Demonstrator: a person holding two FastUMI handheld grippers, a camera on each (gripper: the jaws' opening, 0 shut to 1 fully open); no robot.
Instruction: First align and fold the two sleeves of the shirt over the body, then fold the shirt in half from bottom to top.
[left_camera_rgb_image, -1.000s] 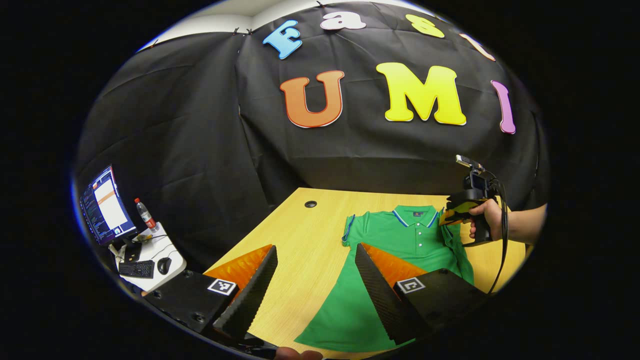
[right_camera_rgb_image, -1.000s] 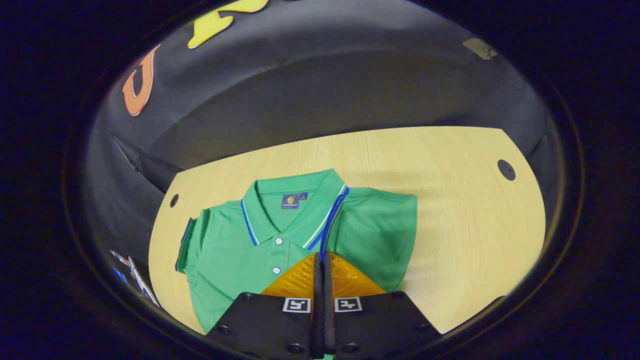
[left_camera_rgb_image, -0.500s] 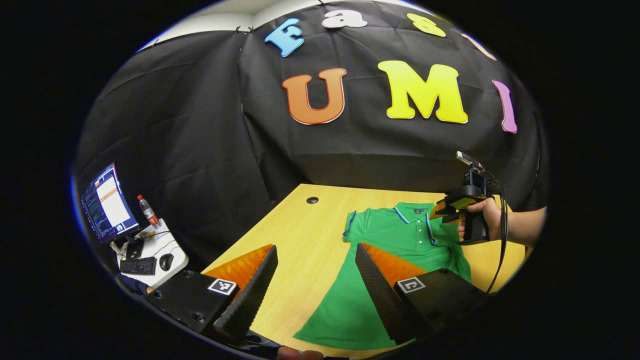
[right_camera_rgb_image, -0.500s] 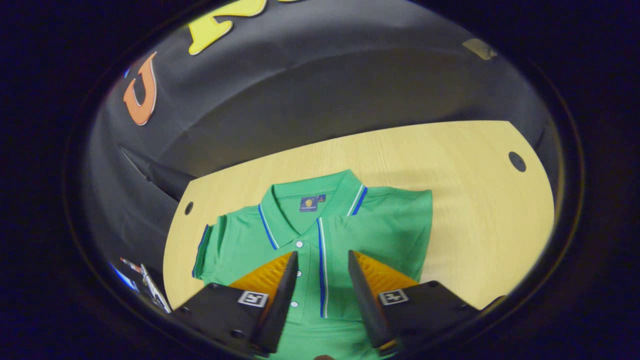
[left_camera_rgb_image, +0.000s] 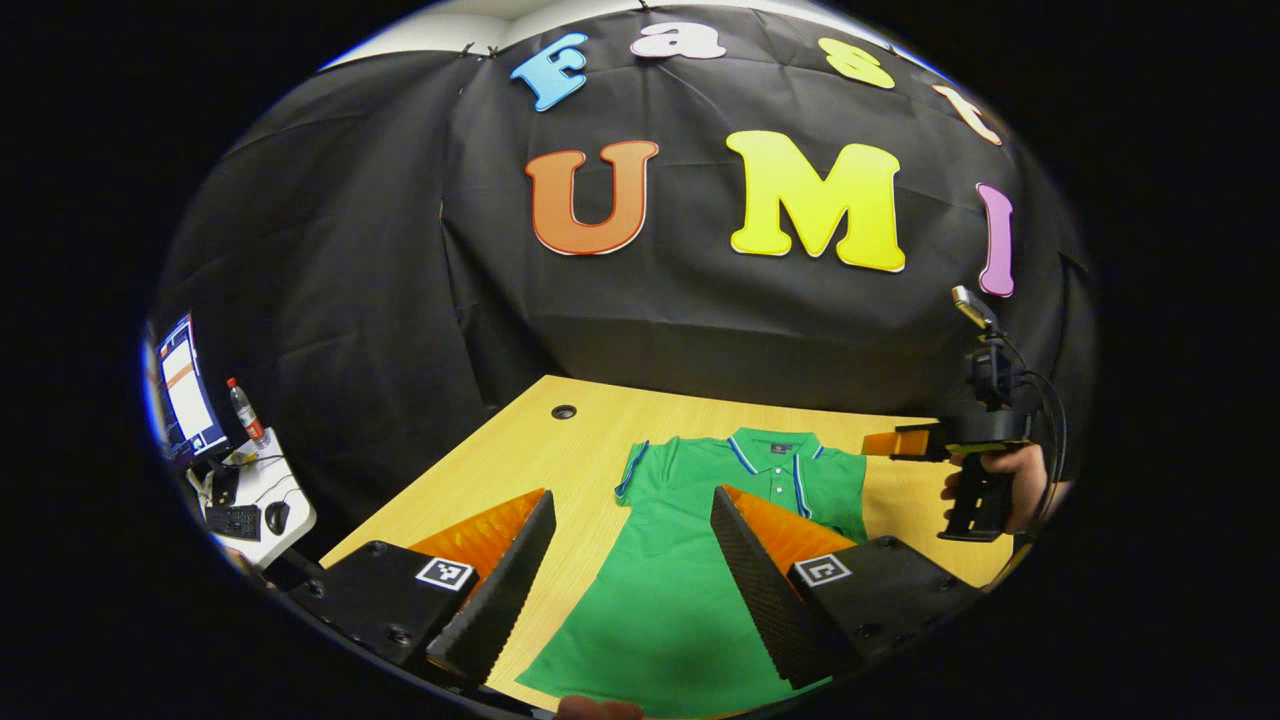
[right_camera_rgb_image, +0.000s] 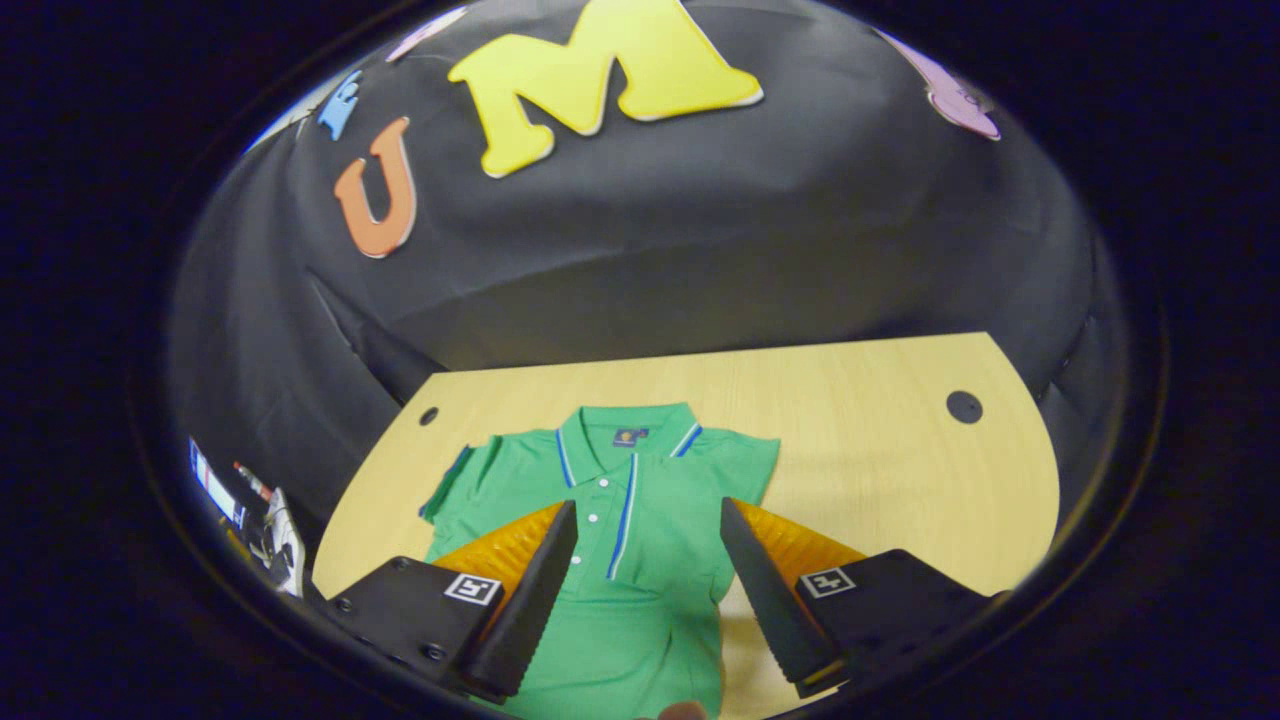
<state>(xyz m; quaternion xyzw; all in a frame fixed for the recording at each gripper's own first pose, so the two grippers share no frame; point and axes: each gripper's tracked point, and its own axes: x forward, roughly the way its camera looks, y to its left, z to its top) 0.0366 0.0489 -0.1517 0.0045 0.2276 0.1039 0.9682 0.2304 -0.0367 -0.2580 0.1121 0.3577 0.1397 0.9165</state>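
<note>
A green polo shirt (right_camera_rgb_image: 640, 520) lies flat on the wooden table (right_camera_rgb_image: 880, 450), collar to the far side. Its right sleeve is folded over the front, the striped cuff (right_camera_rgb_image: 622, 515) running down beside the buttons. The other sleeve (right_camera_rgb_image: 452, 480) sticks out to the left. My right gripper (right_camera_rgb_image: 648, 590) hovers open above the shirt's middle, holding nothing. In the left gripper view the shirt (left_camera_rgb_image: 690, 580) lies below my left gripper (left_camera_rgb_image: 630, 575), which is open and empty over the lower body. A hand holds the right gripper (left_camera_rgb_image: 885, 442) beyond the shirt's right shoulder.
A side desk (left_camera_rgb_image: 240, 500) with a monitor, a bottle, a keyboard and a mouse stands off the table's left. Round cable holes (right_camera_rgb_image: 963, 406) (left_camera_rgb_image: 563, 411) sit near the table's far corners. Bare wood stretches to the right of the shirt.
My right gripper opened, let go of the right sleeve on the shirt's front, and drew back and up. The left gripper swung a little, still open.
</note>
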